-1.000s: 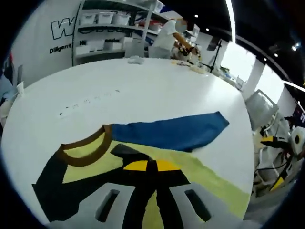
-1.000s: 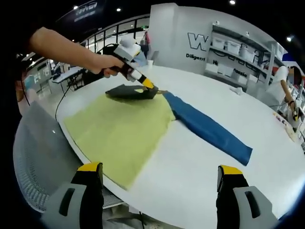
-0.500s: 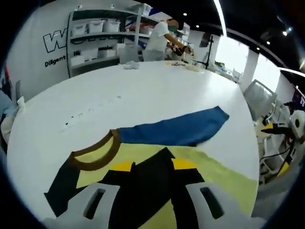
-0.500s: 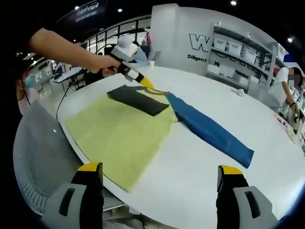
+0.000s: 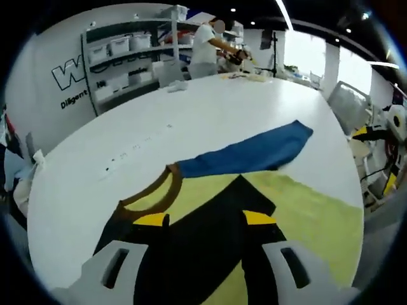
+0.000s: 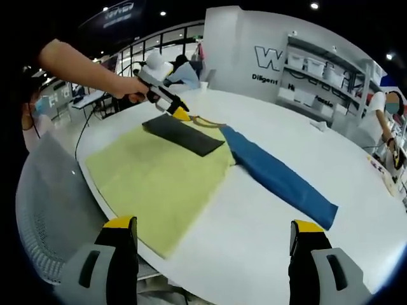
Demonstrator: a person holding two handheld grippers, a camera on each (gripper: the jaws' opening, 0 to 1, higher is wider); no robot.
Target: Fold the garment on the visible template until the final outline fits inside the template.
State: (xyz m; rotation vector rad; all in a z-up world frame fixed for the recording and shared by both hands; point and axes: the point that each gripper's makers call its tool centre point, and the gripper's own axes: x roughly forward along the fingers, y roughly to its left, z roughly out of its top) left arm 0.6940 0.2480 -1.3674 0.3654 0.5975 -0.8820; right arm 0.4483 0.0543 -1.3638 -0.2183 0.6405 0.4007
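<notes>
The left gripper (image 5: 205,219) hovers with its yellow-tipped jaws parted, and the black sleeve (image 5: 203,244) lies flat on the garment between and below them; the jaws do not appear to pinch the cloth. In the right gripper view this same gripper (image 6: 178,114) sits at the far left of the table, held by a person's hand (image 6: 130,88), its yellow tip just at the far end of the black sleeve (image 6: 184,133).

The right gripper (image 6: 213,235) has its jaws spread wide at the near edge of the table, holding nothing, well apart from the cloth.

The garment (image 6: 159,178) lies spread on the white round table (image 6: 305,152): a pale yellow body with the black sleeve folded across its far part, a brown collar (image 5: 149,197) just beyond the sleeve, and a blue sleeve (image 6: 276,175) stretched out flat to the right. The yellow hem reaches the table's near edge.

Far behind stand shelves with boxes (image 5: 121,54) and a person at a bench (image 5: 206,41).
</notes>
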